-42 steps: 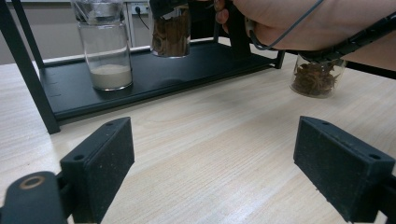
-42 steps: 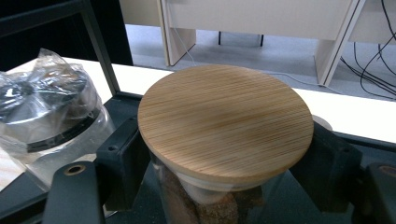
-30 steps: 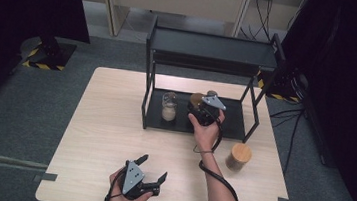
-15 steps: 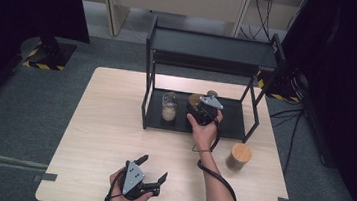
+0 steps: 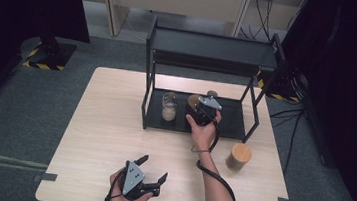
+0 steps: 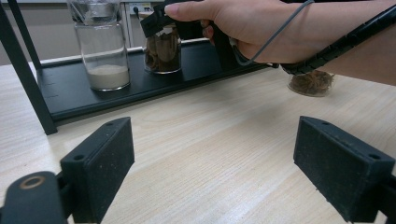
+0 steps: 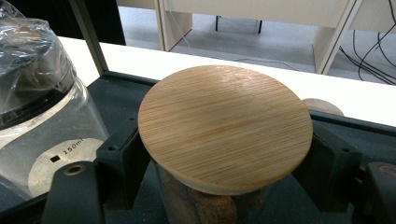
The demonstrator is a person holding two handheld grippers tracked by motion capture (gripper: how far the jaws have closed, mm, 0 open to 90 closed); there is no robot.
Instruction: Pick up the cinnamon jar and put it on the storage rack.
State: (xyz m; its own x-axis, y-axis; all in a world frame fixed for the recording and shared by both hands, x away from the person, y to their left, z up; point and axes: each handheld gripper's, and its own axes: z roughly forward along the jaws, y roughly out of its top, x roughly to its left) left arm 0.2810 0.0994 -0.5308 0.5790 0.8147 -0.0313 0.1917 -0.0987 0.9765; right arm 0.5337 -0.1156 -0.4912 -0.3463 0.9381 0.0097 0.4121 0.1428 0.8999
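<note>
A person's right tool (image 5: pixel 200 114) is clamped around a glass jar (image 7: pixel 210 200) with a round bamboo lid (image 7: pixel 225 126), its two black jaws pressing the glass from either side just under the lid. The jar, holding brown pieces, stands upright on the bottom tray (image 5: pixel 232 121) of a black metal rack (image 5: pixel 212 49) at the far side of the light wooden desk (image 5: pixel 107 138), and sits right between the jaws, directly ahead of the tool. In the left gripper view, the same jar (image 6: pixel 162 49) shows under the right hand (image 6: pixel 243 28), resting on the tray.

Just beside it on the tray, on the rack's left half, stands a second clear jar (image 5: pixel 169 106) with white powder at the bottom and plastic wrap over its mouth; the two jars are near each other, and whether they touch cannot be told. A third jar with a bamboo lid (image 5: pixel 238 156) stands on the desk outside the rack, near the right forearm.

The left tool (image 5: pixel 151 170) rests at the near edge of the desk, well apart from the rack, its jaws spread wide with nothing but bare desk between them.
</note>
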